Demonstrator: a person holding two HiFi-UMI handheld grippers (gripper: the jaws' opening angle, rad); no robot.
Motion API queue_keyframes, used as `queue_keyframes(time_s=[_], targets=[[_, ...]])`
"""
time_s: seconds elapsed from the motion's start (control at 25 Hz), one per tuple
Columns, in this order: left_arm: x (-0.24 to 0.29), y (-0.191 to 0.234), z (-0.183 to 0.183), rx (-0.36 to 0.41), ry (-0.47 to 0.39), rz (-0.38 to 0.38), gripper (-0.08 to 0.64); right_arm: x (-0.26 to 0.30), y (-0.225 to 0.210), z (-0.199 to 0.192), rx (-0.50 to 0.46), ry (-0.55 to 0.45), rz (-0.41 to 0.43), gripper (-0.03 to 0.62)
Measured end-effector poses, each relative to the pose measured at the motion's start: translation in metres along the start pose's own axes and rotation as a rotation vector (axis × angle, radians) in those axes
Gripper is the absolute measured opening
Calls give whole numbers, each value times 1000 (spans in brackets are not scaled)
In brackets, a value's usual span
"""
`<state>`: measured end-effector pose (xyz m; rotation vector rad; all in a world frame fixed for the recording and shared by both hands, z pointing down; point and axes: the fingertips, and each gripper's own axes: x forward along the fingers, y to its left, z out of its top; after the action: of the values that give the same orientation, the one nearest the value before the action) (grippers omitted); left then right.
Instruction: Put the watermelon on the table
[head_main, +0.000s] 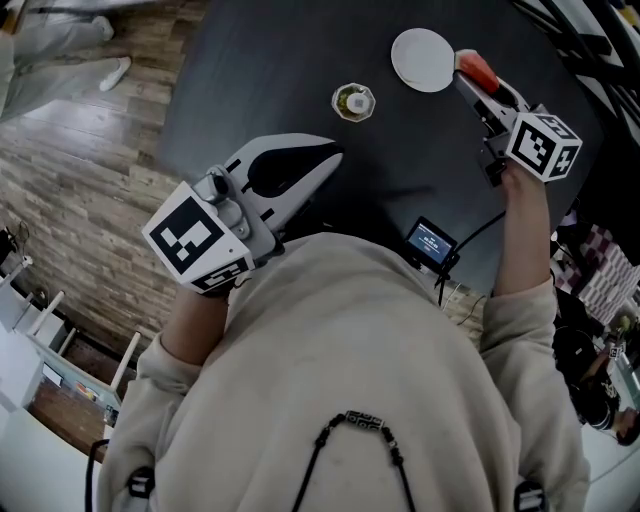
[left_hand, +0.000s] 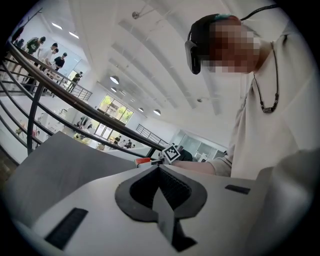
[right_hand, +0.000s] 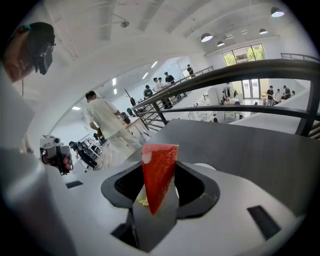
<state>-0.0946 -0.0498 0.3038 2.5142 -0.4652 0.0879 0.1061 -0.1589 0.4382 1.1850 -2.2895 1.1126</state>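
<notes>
- We've got one dark table (head_main: 260, 70), standing on wood-plank floor (head_main: 90, 170).
- On it: a white plate (head_main: 424, 59), toward the far side.
- Small dish (head_main: 353, 102), yellowish contents, near the plate, not touching.

A dark grey bench (head_main: 250, 60) stands on a wood-plank floor (head_main: 90, 150). Black railings (right_hand: 235, 70) sweep across a big white hall. Round lamps (right_hand: 206, 37) glow in the ribbed white ceiling (left_hand: 150, 55), and daylight comes in through tall windows (right_hand: 242, 53) at the far end.
</notes>
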Motion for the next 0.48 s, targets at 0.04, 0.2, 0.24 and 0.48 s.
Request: queue_keyframes(time_s=[0.04, 0.2, 0.24, 0.48], targets=[[-1, 1, -1, -2, -1, 4, 6, 4, -2, -2, -1, 9, -2, 193], [-7, 6, -5, -16, -6, 20, 6, 20, -14, -10, 1, 41, -18, 193], [-9, 8, -6, -20, -5, 24, 6, 24, -17, -12, 3, 49, -23, 193], [-14, 14, -14, -39, -11, 41, 6, 55, -39, -30, -36, 126, -74, 193]])
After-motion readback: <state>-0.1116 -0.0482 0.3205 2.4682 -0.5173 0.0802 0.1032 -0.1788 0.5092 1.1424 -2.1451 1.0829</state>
